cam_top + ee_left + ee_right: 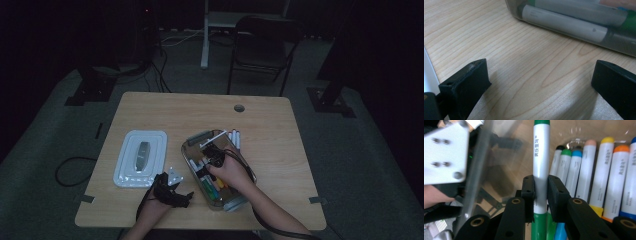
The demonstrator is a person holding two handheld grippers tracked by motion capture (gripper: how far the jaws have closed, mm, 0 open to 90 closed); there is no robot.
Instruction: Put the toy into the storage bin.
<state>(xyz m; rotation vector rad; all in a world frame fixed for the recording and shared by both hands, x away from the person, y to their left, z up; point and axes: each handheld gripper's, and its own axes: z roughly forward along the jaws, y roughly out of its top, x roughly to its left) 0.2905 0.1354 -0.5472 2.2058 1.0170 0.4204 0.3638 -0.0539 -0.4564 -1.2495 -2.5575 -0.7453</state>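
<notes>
On the wooden table [280,150], a clear plastic box [192,150] sits open with its white lid [141,157] laid aside, so markers can go in. Beside it, the left gripper [540,82] rests unclenched, while the right gripper [541,192], inside the box, clamps a green-capped marker [541,157] alongside the marker row [596,175], likely for placing.

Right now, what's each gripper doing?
Left gripper: open, holding nothing, jaws over bare table.
Right gripper: shut on the green marker, inside the clear box.
</notes>
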